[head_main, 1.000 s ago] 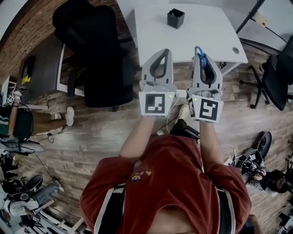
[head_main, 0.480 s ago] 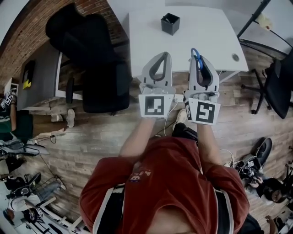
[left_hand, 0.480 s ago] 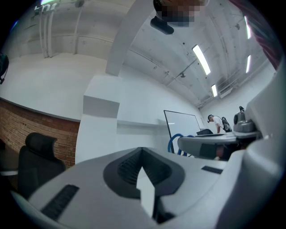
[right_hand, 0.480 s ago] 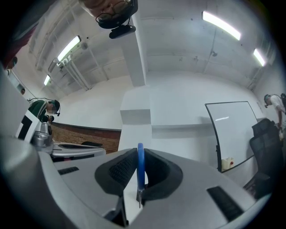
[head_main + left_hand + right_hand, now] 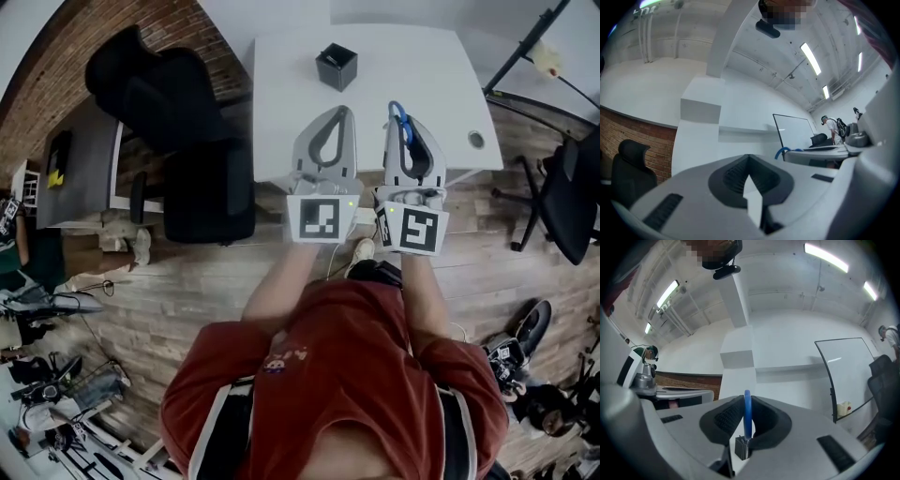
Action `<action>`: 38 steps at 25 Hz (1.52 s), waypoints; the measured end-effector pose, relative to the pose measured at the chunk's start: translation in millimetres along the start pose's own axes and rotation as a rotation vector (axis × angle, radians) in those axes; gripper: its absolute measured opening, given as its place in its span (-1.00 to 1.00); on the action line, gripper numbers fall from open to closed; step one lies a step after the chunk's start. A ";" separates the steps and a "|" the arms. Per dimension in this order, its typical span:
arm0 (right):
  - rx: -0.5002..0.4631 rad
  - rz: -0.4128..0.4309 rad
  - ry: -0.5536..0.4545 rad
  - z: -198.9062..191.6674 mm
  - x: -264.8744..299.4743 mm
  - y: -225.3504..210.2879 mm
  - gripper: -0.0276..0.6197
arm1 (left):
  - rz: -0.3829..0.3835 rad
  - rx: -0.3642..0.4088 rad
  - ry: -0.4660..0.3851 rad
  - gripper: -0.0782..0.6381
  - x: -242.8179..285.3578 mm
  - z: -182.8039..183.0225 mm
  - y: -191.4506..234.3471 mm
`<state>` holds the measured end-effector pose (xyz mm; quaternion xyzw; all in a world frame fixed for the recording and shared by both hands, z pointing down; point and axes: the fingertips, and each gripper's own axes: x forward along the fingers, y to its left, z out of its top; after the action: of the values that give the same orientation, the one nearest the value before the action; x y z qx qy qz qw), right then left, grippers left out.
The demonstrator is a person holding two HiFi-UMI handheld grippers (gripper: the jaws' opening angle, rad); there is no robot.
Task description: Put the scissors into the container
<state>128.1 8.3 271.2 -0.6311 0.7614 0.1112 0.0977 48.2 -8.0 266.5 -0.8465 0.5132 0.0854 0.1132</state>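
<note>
1. The person in a red shirt (image 5: 347,375) is holding both grippers side by side in front of the body, over the near edge of the white table (image 5: 431,66).
2. The right gripper (image 5: 410,122) is gripping the scissors (image 5: 397,108). In the right gripper view, the jaws are standing only a little apart and the dark pads are pressing from both sides on the thin blue handle (image 5: 747,416), which is standing upright between them.
3. Only the blue handle loop of the scissors is showing, sticking out past the tip of the right gripper. I cannot see the blades in any view.
4. The left gripper (image 5: 337,112) is holding nothing. In the left gripper view its jaws are meeting at the tips (image 5: 749,157) and the hollow between the ribbed pads is bare.
5. The same blue handle (image 5: 780,152) is also showing in the left gripper view, at the right, beside the other gripper.
6. The container (image 5: 336,67), a small black square box with an open top, is standing on the far part of the table, well apart from both grippers and nearer to the left one.
7. A black office chair (image 5: 187,150) is standing on the wooden floor (image 5: 187,281), left of the table.
</note>
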 end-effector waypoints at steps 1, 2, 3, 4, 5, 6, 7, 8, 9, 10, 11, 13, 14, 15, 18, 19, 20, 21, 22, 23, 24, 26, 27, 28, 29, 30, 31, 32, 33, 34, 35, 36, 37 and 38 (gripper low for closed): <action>0.003 0.005 0.001 -1.8 4.5 -5.5 -0.75 | 0.004 0.004 0.002 -0.75 6.1 -1.8 -1.8; 0.006 0.009 0.004 -4.4 8.4 -11.3 -0.75 | 0.007 0.009 0.004 -0.75 11.9 -4.0 -3.6; 0.011 0.011 0.008 -7.5 12.0 -17.0 -0.75 | 0.011 0.012 0.008 -0.75 17.3 -6.3 -5.2; 0.016 0.014 0.013 -10.3 15.6 -22.0 -0.75 | 0.016 0.012 0.013 -0.75 22.3 -8.5 -6.4; 0.020 0.019 0.013 -11.8 19.5 -26.4 -0.75 | 0.022 0.010 0.019 -0.75 27.0 -10.3 -7.3; 0.023 0.026 0.011 -12.0 23.8 -30.1 -0.75 | 0.029 0.008 0.020 -0.75 31.8 -11.2 -8.0; 0.026 0.033 0.008 -11.7 27.9 -33.7 -0.75 | 0.036 0.011 0.018 -0.75 36.7 -11.4 -8.7; 0.029 0.040 0.007 -11.8 31.6 -37.2 -0.75 | 0.041 0.015 0.018 -0.75 41.4 -11.8 -9.5; 0.031 0.046 0.007 -12.6 34.9 -40.8 -0.75 | 0.047 0.017 0.023 -0.75 45.6 -13.1 -10.1; 0.033 0.051 0.009 -14.1 38.2 -44.3 -0.75 | 0.053 0.017 0.031 -0.75 49.4 -14.8 -10.3; 0.036 0.055 0.012 -16.2 41.5 -47.5 -0.75 | 0.058 0.018 0.036 -0.75 52.6 -15.9 -9.9; 0.047 0.061 0.015 -20.3 48.3 -51.9 -0.75 | 0.067 0.029 0.034 -0.75 57.4 -16.2 -7.3; 0.051 0.063 0.015 -21.6 51.5 -53.0 -0.75 | 0.071 0.034 0.031 -0.75 59.3 -16.1 -5.9; 0.054 0.066 0.014 -22.5 54.4 -53.4 -0.75 | 0.074 0.039 0.030 -0.75 60.9 -16.3 -4.5; 0.054 0.084 0.013 -23.7 63.6 -51.8 -0.75 | 0.087 0.046 0.033 -0.75 66.7 -17.3 1.2; 0.053 0.090 0.013 -24.1 67.2 -51.2 -0.75 | 0.092 0.044 0.032 -0.75 69.4 -17.5 3.7; 0.053 0.095 0.013 -24.4 70.7 -50.5 -0.75 | 0.098 0.039 0.031 -0.75 72.0 -17.7 6.2; 0.052 0.100 0.014 -25.1 74.2 -49.6 -0.75 | 0.103 0.033 0.030 -0.75 74.5 -18.4 8.8; 0.050 0.104 0.014 -26.1 77.8 -48.4 -0.75 | 0.106 0.028 0.029 -0.75 76.9 -19.5 11.5; 0.047 0.106 0.015 -27.4 81.6 -47.3 -0.75 | 0.106 0.026 0.027 -0.75 79.4 -20.9 14.2; 0.044 0.107 0.015 -28.9 85.7 -46.5 -0.75 | 0.104 0.029 0.025 -0.75 82.2 -22.7 16.9; 0.041 0.103 0.011 -31.4 95.3 -45.4 -0.75 | 0.097 0.028 0.025 -0.75 89.0 -27.3 23.6; 0.040 0.101 0.010 -32.7 100.7 -44.4 -0.75 | 0.095 0.023 0.023 -0.75 93.0 -29.6 27.9; 0.038 0.100 0.011 -34.5 105.8 -42.7 -0.75 | 0.092 0.020 0.021 -0.75 97.0 -32.0 32.6; 0.034 0.101 0.014 -36.7 110.5 -40.4 -0.75 | 0.090 0.018 0.022 -0.75 100.6 -35.1 37.4; 0.029 0.103 0.019 -39.2 114.8 -38.1 -0.75 | 0.090 0.016 0.024 -0.75 104.0 -38.6 42.0; 0.026 0.104 0.025 -41.5 119.2 -36.3 -0.75 | 0.089 0.014 0.025 -0.75 107.7 -41.5 46.3; 0.024 0.103 0.030 -43.6 124.2 -35.3 -0.75 | 0.087 0.012 0.024 -0.75 111.9 -43.7 50.1; 0.022 0.101 0.035 -45.3 129.9 -35.0 -0.75 | 0.083 0.013 0.025 -0.75 116.6 -45.8 53.8; 0.020 0.098 0.037 -46.9 136.3 -34.7 -0.75 | 0.079 0.015 0.030 -0.75 121.4 -48.3 57.9; 0.017 0.095 0.036 -48.1 143.2 -33.9 -0.75 | 0.075 0.018 0.036 -0.75 126.0 -51.0 62.8; 0.015 0.093 0.034 -48.9 150.2 -32.3 -0.75 | 0.073 0.018 0.041 -0.75 130.0 -53.7 68.6; 0.014 0.093 0.033 -50.0 157.0 -30.0 -0.75 | 0.074 0.016 0.043 -0.75 133.5 -55.7 75.0; 0.014 0.093 0.037 -51.9 163.4 -27.3 -0.75 | 0.076 0.012 0.042 -0.75 136.8 -56.9 81.5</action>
<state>124.3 -165.2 272.3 -0.5961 0.7925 0.0988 0.0826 40.3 -176.6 277.0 -0.8273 0.5477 0.0687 0.1041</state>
